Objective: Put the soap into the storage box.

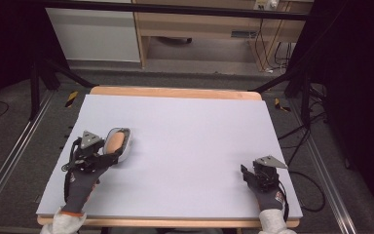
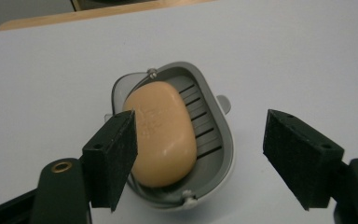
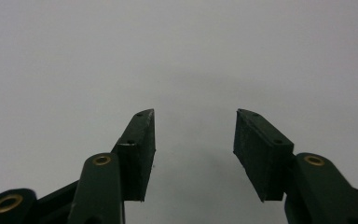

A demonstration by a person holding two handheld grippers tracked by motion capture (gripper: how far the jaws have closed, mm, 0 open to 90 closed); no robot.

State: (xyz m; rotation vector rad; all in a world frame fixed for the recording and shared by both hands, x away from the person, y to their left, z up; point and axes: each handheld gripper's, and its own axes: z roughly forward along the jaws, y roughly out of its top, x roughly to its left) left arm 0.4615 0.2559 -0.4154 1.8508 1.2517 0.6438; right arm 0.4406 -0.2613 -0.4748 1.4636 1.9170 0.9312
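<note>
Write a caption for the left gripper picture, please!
Open left gripper hovering at an orange oval soap bar in a grey slotted dish.

The left tool (image 2: 198,158) hides part of the soap (image 2: 161,133) and its dish (image 2: 214,135).

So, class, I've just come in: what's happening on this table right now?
A person holds a two-jaw claw in each gloved hand over a table covered with a pale grey mat. The left claw is open, its jaws standing either side of an oval peach-coloured soap bar that lies in a grey slotted plastic soap dish; nothing is gripped yet. The right claw is open too, hovering over bare mat on the right, away from the dish.
</note>
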